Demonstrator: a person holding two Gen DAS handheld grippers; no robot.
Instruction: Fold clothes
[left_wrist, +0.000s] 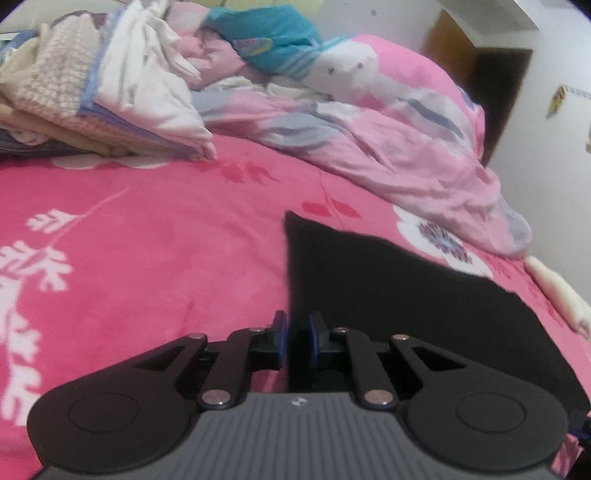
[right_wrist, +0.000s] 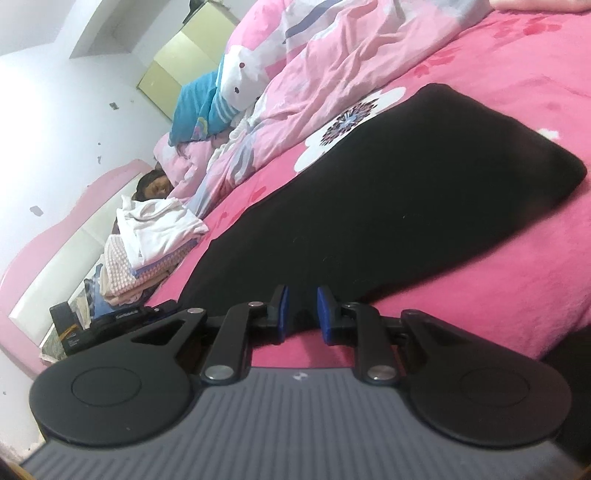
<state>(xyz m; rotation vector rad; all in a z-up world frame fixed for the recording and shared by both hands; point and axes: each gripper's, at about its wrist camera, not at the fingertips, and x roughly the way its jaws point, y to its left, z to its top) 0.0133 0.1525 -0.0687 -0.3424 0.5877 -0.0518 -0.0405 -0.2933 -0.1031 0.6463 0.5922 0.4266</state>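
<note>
The black garment lies flat on the pink bedspread, centre-right of frame. Both the left gripper and right gripper pinch its near edge — lifting evenly should keep the fold square.

Bare pink bedspread lies open leftward; stacked clothes and rumpled quilt block beyond.

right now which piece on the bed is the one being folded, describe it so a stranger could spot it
Start at the bed with the bright pink flowered sheet. A stack of folded pale clothes sits at its far side and a rumpled light pink quilt lies along one edge. On the open sheet nearer the cameras lies the black garment, spread flat: the only plain black cloth there.
</note>
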